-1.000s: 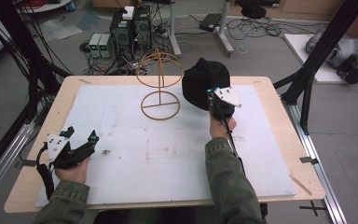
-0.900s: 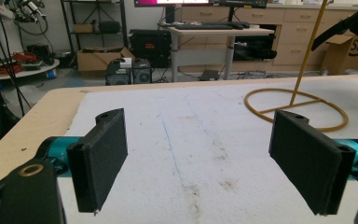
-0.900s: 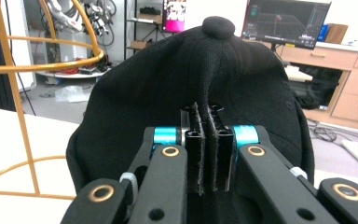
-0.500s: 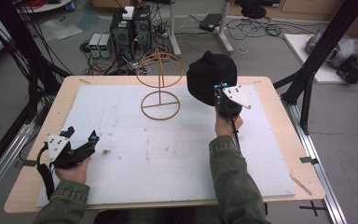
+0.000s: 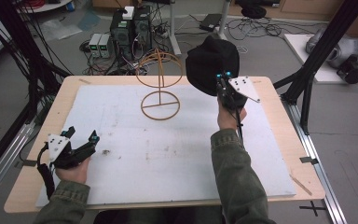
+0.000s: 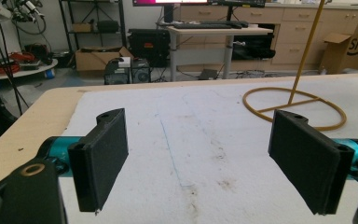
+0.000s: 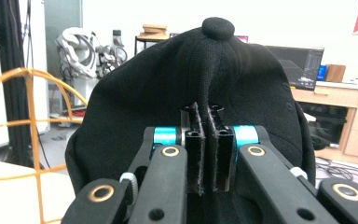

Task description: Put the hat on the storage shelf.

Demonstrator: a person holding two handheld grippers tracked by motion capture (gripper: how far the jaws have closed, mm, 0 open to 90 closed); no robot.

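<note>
The right gripper (image 7: pixel 207 149) has its jaws pressed together on a pinched fold of the black cap (image 7: pixel 191 107), so the fabric bulges up and out just beyond the jaw tips, the crown button topmost. In the high view that gripper (image 5: pixel 223 83) holds the cap (image 5: pixel 212 65) clear of the table (image 5: pixel 279 140), with the wire hat stand (image 5: pixel 161 86) off to the jaws' left and somewhat lower, its domed top near the cap but not touching it. The grasp and the lift look done; what seems left is carrying the cap across over the dome, lowering it so the crown settles on the wire, and letting go. The left gripper (image 6: pixel 200 158) has its jaws wide apart with nothing between them, only the white mat (image 6: pixel 191 140) ahead and the stand's ring base (image 6: pixel 293 109) farther off to the right of the jaws; in the high view it (image 5: pixel 77 144) rests near the table's near edge, well apart from the cap, taking no visible part in the work.
</note>
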